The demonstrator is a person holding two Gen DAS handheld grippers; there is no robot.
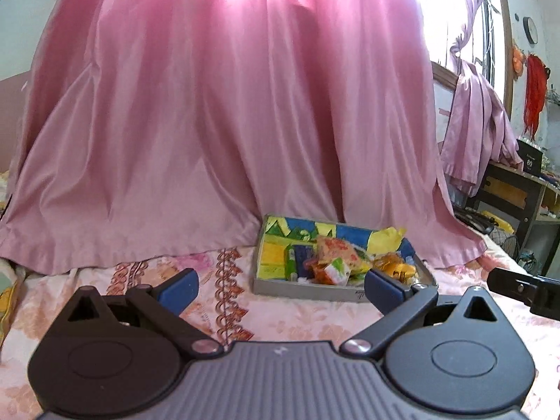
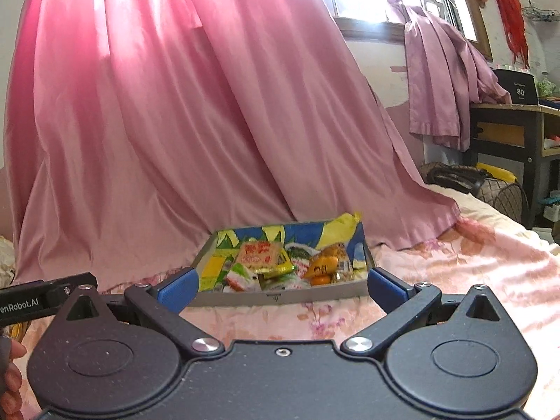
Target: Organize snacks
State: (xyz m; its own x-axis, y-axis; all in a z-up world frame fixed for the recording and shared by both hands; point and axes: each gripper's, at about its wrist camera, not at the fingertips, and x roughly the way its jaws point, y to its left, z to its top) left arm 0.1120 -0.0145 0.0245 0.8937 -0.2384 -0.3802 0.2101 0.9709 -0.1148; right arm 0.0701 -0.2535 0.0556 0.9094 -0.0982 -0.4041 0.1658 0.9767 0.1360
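The right gripper hangs low over the bed with its jaws spread wide and nothing between them; the left gripper does the same beside it, equally released and empty. Straight ahead of the right one, near but not touching, sits the tray, its near wall lying between the two blue fingers in that view. From the left gripper the tray lies ahead and off to the right. It rests on the floral bedspread toward the far edge of the bed, just in front of the pink curtain. The snacks are heaped inside it: a pale packet with red print on top, an orange packet toward the right wall, green and white ones below. No snack shows on the bedspread outside the tray. This fits either a pile waiting to be sorted or snacks already gathered into the tray, and the views do not settle which. If a packet is to be taken, I judge the top one the safest: come in over the near wall, close on one edge only, and lift gently, since these wrappers look slippery and loosely stacked and could drag neighbours out.
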